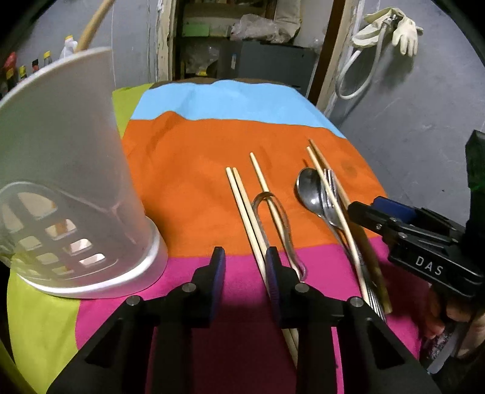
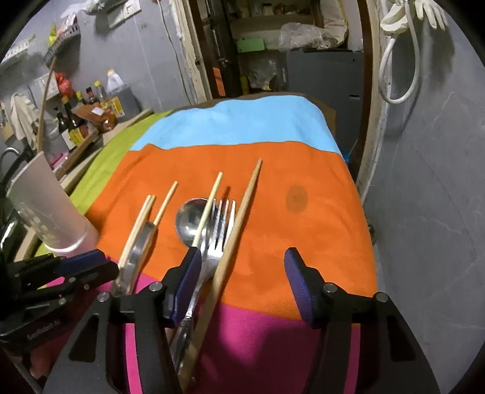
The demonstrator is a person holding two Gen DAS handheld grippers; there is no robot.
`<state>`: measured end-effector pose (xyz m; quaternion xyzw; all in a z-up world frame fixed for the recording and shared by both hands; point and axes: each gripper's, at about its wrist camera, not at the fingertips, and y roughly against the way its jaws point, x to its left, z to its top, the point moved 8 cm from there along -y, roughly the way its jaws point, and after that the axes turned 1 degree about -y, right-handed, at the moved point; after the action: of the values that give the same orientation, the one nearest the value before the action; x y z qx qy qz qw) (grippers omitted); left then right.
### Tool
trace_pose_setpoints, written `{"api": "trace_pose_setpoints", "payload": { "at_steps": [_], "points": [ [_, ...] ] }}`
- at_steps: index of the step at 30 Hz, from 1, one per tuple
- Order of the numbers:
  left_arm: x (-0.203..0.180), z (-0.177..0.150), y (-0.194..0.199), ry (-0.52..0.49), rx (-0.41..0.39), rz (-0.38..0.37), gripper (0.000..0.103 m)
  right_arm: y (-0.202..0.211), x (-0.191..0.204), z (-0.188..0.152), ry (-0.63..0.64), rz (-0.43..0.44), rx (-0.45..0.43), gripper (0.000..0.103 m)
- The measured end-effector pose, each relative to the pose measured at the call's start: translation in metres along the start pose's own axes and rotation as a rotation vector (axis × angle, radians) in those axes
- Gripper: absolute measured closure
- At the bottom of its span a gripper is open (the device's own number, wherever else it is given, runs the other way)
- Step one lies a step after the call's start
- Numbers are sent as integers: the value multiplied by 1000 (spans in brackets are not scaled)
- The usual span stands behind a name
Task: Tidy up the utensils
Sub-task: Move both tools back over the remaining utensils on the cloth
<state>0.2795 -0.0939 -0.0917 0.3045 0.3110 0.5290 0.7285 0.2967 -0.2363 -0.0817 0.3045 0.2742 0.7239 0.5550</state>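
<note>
Utensils lie on a striped cloth (image 1: 188, 157). A pair of pale chopsticks (image 1: 242, 206) runs under the right fingertip of my left gripper (image 1: 245, 266), which is open with only cloth in its gap. Beside the pair lie a clear curved utensil (image 1: 272, 218) and a single chopstick (image 1: 260, 178). A metal spoon (image 2: 189, 218), a fork (image 2: 219, 230) and a darker chopstick (image 2: 239, 218) lie together. My right gripper (image 2: 242, 269) is open over the fork handle and dark chopstick, which lie near its left finger. A translucent utensil holder (image 1: 75, 181) stands at the left.
The cloth's right edge (image 2: 357, 212) drops off beside a grey wall. Bottles (image 2: 72, 121) crowd a counter at the far left. Behind the table is a doorway with shelves (image 2: 272, 45). A hose and gloves (image 1: 391, 27) hang on the right wall.
</note>
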Motion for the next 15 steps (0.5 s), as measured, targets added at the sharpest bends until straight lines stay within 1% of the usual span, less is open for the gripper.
{"api": "trace_pose_setpoints", "payload": {
  "at_steps": [4, 12, 15],
  "points": [
    [4, 1, -1, 10, 2, 0, 80, -3, -5, -2, 6, -22, 15, 53],
    [1, 4, -4, 10, 13, 12, 81, -6, -5, -4, 4, -26, 28, 54],
    [2, 7, -7, 15, 24, 32, 81, -8, -4, -4, 19, -39, 37, 56]
  ]
}}
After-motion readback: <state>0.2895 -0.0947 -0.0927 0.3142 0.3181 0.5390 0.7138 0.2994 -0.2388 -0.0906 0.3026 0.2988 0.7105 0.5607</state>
